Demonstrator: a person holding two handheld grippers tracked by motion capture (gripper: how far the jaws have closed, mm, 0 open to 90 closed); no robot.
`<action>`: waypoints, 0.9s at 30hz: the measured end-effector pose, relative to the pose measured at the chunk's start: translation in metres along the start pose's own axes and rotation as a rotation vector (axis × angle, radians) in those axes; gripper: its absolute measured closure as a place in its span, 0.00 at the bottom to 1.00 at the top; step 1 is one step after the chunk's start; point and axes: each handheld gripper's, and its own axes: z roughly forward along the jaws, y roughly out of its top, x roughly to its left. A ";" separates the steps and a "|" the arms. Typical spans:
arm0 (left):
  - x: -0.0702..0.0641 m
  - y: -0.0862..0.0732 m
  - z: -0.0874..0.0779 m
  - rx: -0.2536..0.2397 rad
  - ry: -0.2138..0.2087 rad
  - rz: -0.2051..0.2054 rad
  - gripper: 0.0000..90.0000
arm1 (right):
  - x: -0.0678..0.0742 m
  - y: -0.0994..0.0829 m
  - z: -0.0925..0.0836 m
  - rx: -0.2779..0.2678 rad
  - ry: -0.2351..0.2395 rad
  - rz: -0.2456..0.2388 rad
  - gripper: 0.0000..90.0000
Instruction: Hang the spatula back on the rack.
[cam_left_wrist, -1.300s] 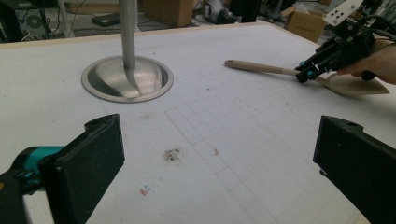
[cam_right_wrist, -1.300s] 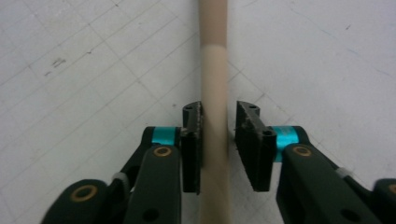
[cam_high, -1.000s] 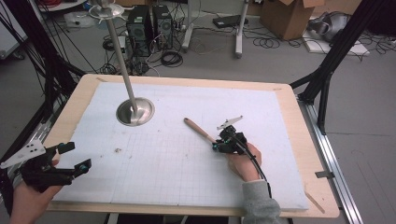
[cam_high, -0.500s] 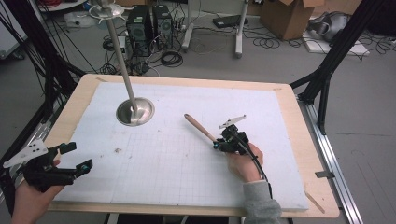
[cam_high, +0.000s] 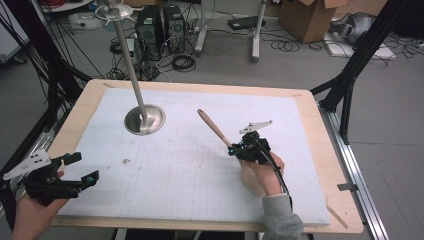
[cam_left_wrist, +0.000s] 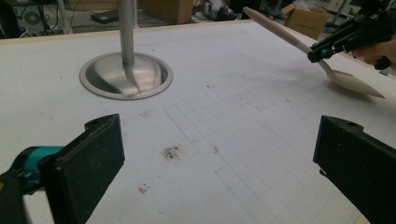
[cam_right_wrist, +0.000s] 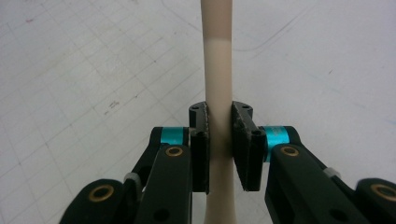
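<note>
A pale wooden spoon (cam_high: 213, 127) slants up and to the far left from my right gripper (cam_high: 239, 148). That gripper is shut on the spoon's handle (cam_right_wrist: 218, 70) right of the mat's middle, its two pads pressed on either side. From the left gripper view the spoon's bowl (cam_left_wrist: 351, 82) lies low by the mat behind the right gripper (cam_left_wrist: 327, 45). My left gripper (cam_high: 83, 167) is held at the mat's near left corner. It is open wide with nothing between its jaws (cam_left_wrist: 219, 156).
A metal stand with a round dished base (cam_high: 145, 120) and a tall leaning pole (cam_high: 128, 56) rises at the far left of the white gridded mat (cam_high: 180, 175). Small dark crumbs (cam_left_wrist: 172, 151) lie ahead of the left gripper. Wooden table edge (cam_high: 340, 200) frames the mat.
The right gripper has tilted the spoon so its handle end has risen and points farther up the table. The left gripper has barely shifted.
</note>
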 end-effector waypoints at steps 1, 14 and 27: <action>0.000 0.000 0.000 0.000 0.000 -0.001 0.03 | 0.001 0.001 -0.001 -0.003 -0.002 -0.006 0.87; 0.000 0.002 -0.003 -0.008 0.000 -0.001 0.03 | 0.006 0.011 -0.010 -0.063 0.004 -0.016 0.88; 0.001 0.001 -0.011 -0.024 0.007 -0.003 0.03 | 0.017 0.042 -0.026 -0.127 0.014 -0.065 0.88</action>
